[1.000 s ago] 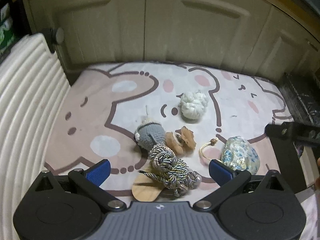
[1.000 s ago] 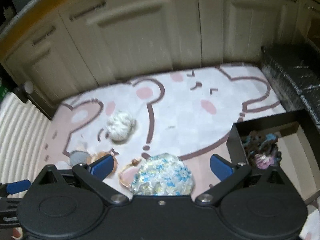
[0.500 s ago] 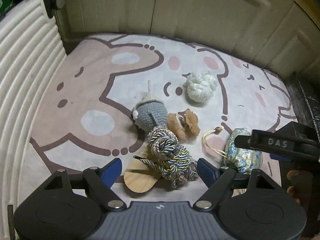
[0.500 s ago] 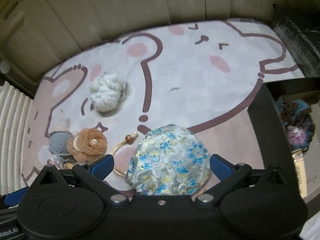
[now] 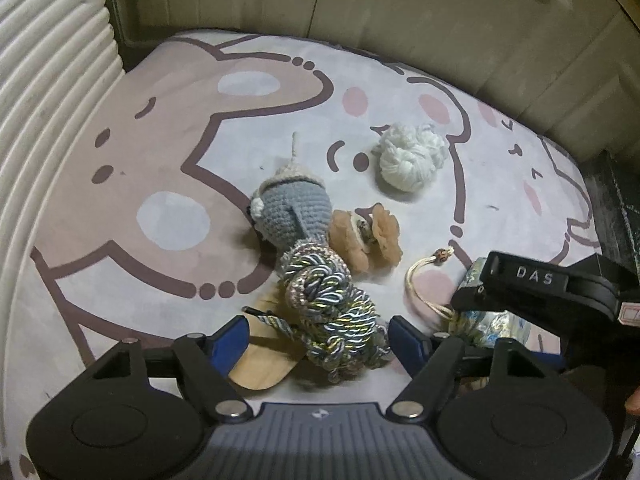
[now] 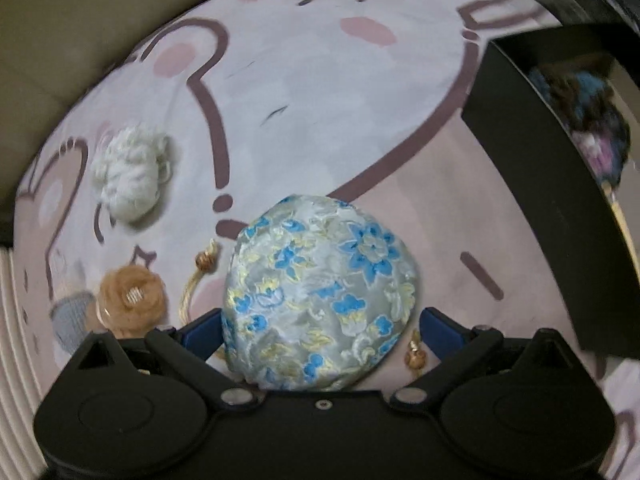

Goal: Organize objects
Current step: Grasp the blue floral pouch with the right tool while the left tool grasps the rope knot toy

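Note:
On the bear-print mat, my left gripper [image 5: 320, 334] is open with its fingers either side of a knotted multicolour rope bundle [image 5: 332, 312] that lies on a wooden piece [image 5: 262, 364]. A grey crocheted toy [image 5: 294, 210], an orange fabric flower [image 5: 370, 236] and a white yarn ball [image 5: 410, 158] lie beyond. My right gripper [image 6: 320, 330] is open around a blue-flowered drawstring pouch [image 6: 320, 300], its fingers close to both sides. The right gripper also shows in the left wrist view [image 5: 552, 292], over the pouch.
A black box [image 6: 532, 184] holding a dark blue-and-purple yarn item [image 6: 588, 120] stands right of the pouch. A white ribbed panel [image 5: 44, 128] borders the mat's left side. Cream cabinet doors [image 5: 400, 12] rise behind the mat.
Both grippers have lowered and moved forward. The left now straddles the rope bundle; the right now straddles the flowered pouch. No object has moved.

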`<state>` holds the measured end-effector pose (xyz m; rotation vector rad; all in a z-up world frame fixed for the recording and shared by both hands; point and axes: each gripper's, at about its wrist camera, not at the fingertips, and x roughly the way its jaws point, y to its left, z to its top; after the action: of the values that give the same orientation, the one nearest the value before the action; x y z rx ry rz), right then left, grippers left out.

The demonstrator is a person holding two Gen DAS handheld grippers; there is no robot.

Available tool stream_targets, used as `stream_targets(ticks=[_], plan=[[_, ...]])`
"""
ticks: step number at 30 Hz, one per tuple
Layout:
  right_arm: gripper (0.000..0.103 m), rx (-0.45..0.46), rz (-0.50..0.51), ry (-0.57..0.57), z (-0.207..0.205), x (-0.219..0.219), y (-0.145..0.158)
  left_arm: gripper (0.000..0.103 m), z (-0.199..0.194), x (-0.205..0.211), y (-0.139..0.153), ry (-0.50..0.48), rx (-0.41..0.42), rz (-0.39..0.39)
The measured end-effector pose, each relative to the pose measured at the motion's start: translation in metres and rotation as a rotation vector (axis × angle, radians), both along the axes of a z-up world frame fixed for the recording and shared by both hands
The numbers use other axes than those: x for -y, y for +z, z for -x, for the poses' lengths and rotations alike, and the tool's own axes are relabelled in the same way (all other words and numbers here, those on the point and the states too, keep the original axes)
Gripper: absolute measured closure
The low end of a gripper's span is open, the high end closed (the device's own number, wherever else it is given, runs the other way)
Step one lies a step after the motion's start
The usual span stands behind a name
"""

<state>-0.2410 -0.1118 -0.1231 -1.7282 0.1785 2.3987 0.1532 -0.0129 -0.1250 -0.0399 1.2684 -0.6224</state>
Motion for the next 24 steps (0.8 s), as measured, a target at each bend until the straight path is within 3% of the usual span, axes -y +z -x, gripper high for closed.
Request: stream_targets(ticks=[4,10,18,24], plan=[[0.003,-0.010,0.015,-0.030,-0.001,-0.005,0.000,0.027,0.000,0.004,-0.004,0.013,-0.014,-0.010],[0.021,-0.015,-0.036,0.106,-0.004,0.005,0.003,0.034,-0.003,0.007,-0.008,0.034,-0.008,-0.022],[0.024,-0.032,-0.088,0.290,-0.007,0.015,0.012,0.061,-0.002,0.011,-0.004,0.050,-0.014,0.039],[0.025,-0.073,-0.111,0.383,-0.012,0.021,0.023,0.062,0.004,0.013,0.005,0.015,0.000,0.053]])
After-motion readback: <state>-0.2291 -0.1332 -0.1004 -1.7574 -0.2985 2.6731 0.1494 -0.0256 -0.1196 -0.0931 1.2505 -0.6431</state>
